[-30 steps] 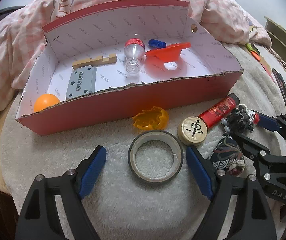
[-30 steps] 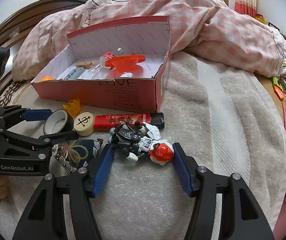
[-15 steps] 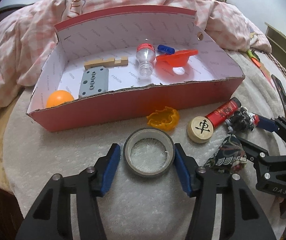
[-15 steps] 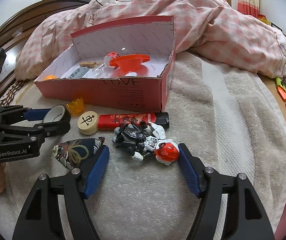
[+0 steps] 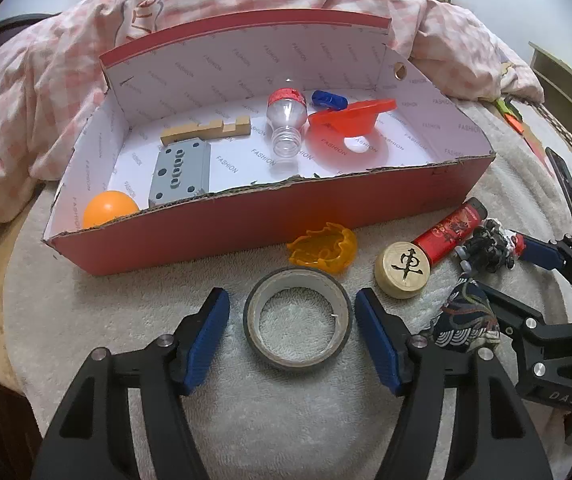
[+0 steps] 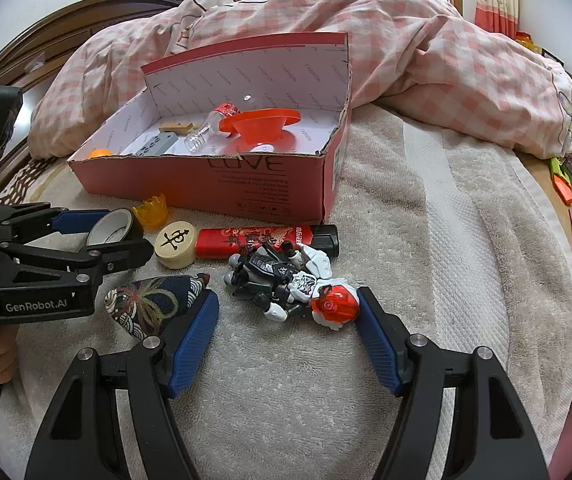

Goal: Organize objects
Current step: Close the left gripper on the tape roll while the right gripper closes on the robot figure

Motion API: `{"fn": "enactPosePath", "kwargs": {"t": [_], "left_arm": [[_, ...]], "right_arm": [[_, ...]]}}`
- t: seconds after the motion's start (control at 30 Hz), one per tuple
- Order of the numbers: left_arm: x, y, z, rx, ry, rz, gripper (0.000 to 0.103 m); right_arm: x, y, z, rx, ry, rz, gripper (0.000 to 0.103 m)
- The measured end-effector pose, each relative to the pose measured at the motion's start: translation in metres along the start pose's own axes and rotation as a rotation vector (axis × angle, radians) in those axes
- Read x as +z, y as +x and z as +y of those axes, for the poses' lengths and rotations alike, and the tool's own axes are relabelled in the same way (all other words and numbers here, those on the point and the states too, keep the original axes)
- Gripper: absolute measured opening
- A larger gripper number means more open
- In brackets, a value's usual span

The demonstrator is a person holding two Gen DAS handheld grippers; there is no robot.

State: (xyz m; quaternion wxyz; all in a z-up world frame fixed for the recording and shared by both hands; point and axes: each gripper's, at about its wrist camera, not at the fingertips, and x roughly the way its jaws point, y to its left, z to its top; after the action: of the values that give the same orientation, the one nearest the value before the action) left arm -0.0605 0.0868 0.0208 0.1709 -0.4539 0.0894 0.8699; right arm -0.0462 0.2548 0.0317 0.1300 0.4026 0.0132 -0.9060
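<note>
Roll of tape [image 5: 298, 326] lies flat on the towel [image 5: 133, 320], just in front of the red box [image 5: 269, 216]. Left gripper [image 5: 292, 332] straddles it: blue pads either side, small gaps visible, not pressing; jaws opening.

Right of the tape, also in front of the box: orange crown-shaped piece [image 5: 323, 250], wooden chess disc [image 5: 402, 269], red lighter [image 5: 450, 230], patterned cloth pouch [image 5: 464, 316], toy robot figure [image 6: 298, 284].

Right gripper [image 6: 288, 334] released, jaws wide, figure's red head [image 6: 334, 306] between the pads, close to the right one; contact cannot be told.

Inside the box: orange ball [image 5: 107, 209], grey block [image 5: 181, 172], wooden piece [image 5: 205, 131], clear bottle [image 5: 286, 122], red funnel [image 5: 350, 120], blue item [image 5: 329, 99].

Behind the box: pink checked quilt [image 6: 426, 52].
</note>
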Motion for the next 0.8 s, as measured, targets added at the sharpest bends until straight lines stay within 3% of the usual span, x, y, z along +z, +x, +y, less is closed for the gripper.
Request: {"fn": "enactPosePath", "kwargs": {"t": [0.1, 0.3, 0.43, 0.5, 0.53, 0.73, 0.8], "left_arm": [[0.0, 0.002, -0.001, -0.014, 0.008, 0.005, 0.075], [-0.001, 0.001, -0.003, -0.014, 0.013, -0.005, 0.074], [-0.002, -0.003, -0.002, -0.012, 0.011, -0.017, 0.061], [-0.002, -0.005, -0.001, -0.007, 0.01, -0.022, 0.048], [-0.002, -0.006, 0.0, -0.014, 0.008, -0.022, 0.048], [-0.004, -0.009, 0.002, -0.024, 0.0, -0.022, 0.048], [-0.005, -0.01, 0.002, -0.023, -0.002, -0.021, 0.048]], "right_arm": [[0.0, 0.0, 0.0, 0.0, 0.0, -0.001, 0.071], [0.0, 0.0, 0.0, -0.001, 0.0, -0.001, 0.071], [-0.001, -0.001, 0.001, -0.003, -0.002, 0.0, 0.071], [-0.001, -0.001, 0.001, -0.006, -0.004, -0.001, 0.07], [-0.001, -0.001, 0.001, -0.013, -0.006, -0.001, 0.069], [-0.002, -0.003, -0.002, -0.047, 0.01, -0.012, 0.054], [-0.002, -0.004, -0.006, -0.059, 0.028, -0.017, 0.043]]}}
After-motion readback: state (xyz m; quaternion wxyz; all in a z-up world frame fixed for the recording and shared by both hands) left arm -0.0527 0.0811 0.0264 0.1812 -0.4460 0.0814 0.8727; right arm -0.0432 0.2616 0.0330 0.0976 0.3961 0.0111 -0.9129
